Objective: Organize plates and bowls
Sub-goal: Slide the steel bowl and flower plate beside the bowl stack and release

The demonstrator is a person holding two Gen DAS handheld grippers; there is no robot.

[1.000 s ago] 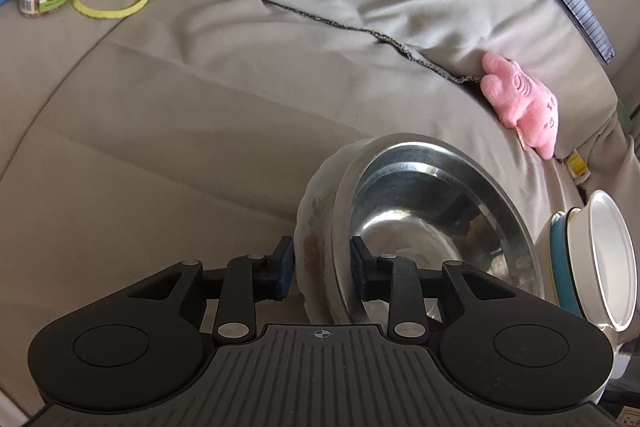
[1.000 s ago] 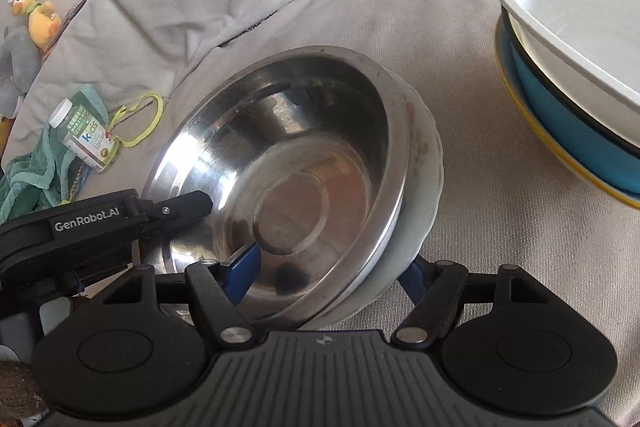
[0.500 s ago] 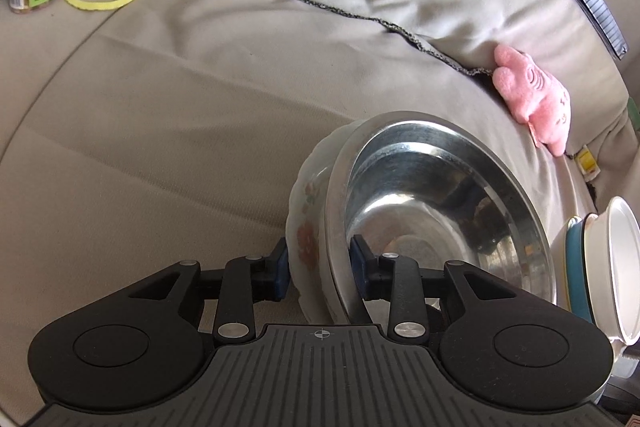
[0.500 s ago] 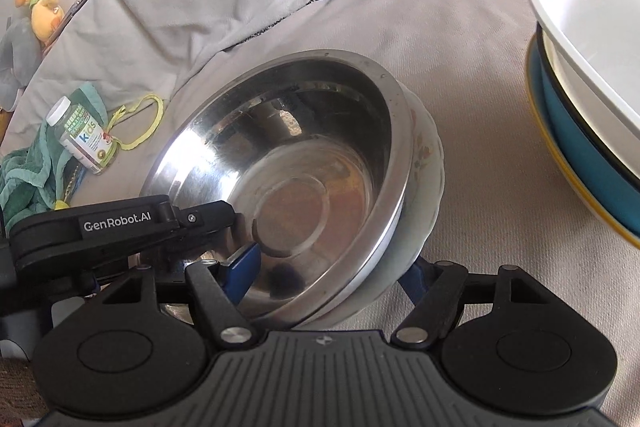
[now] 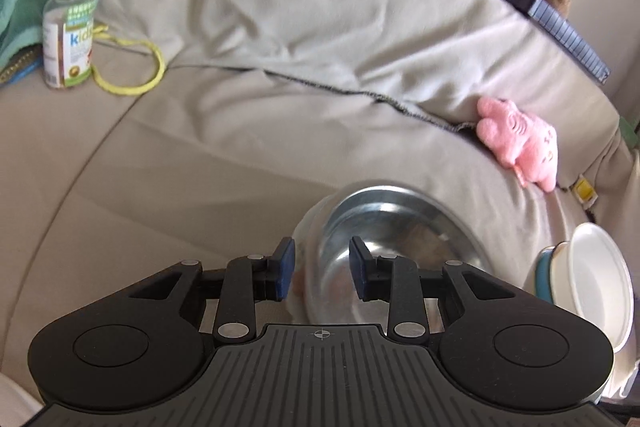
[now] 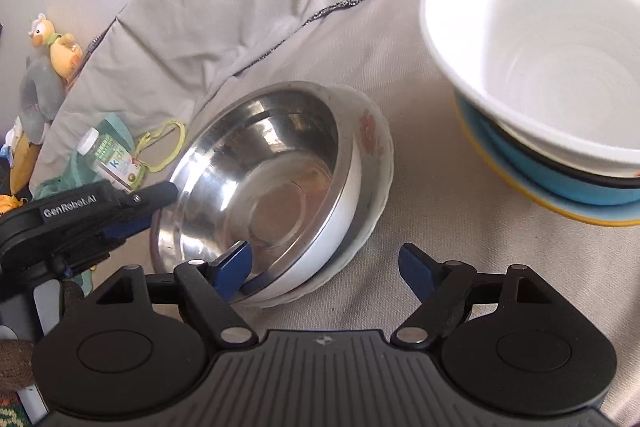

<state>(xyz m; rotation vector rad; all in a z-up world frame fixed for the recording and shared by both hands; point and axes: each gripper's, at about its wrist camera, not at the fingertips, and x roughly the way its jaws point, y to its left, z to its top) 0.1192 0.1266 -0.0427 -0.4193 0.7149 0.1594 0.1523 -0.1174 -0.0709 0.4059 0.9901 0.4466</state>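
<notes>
The shiny metal bowl (image 6: 260, 187) sits inside the white flowered bowl (image 6: 372, 147), and the pair lies on the grey bed cover (image 5: 200, 167), tipped a little to one side. A moment ago both tongs had hold of this pair at its near edge. Now that has changed.

The right gripper (image 6: 324, 269) has just been opening its jaws. They stand wide, and its right blue pad is out over bare cloth with a clear gap to the bowls. Its left pad sits low by the metal rim, but nothing is squeezed — it has let go.

The left gripper (image 5: 322, 271) has also come up and away a little. In its own view the rims of the two bowls are between the blue pads, yet there is space on both sides, so it looks loose too. In the right view the left gripper's tip is just beside the far-left edge of the metal bowl; I cannot tell if it touches.

So the two bowls look set down as one nest. That step seems done.

Near the right side stands the other pile — a white bowl (image 6: 540, 47) in a blue bowl (image 6: 540, 171) on a yellow-edged plate (image 6: 520, 193). My guess is that the nest could join that pile next.

Farther off lie a pink soft toy (image 5: 520, 143) and a vitamin bottle (image 5: 68, 31).
</notes>
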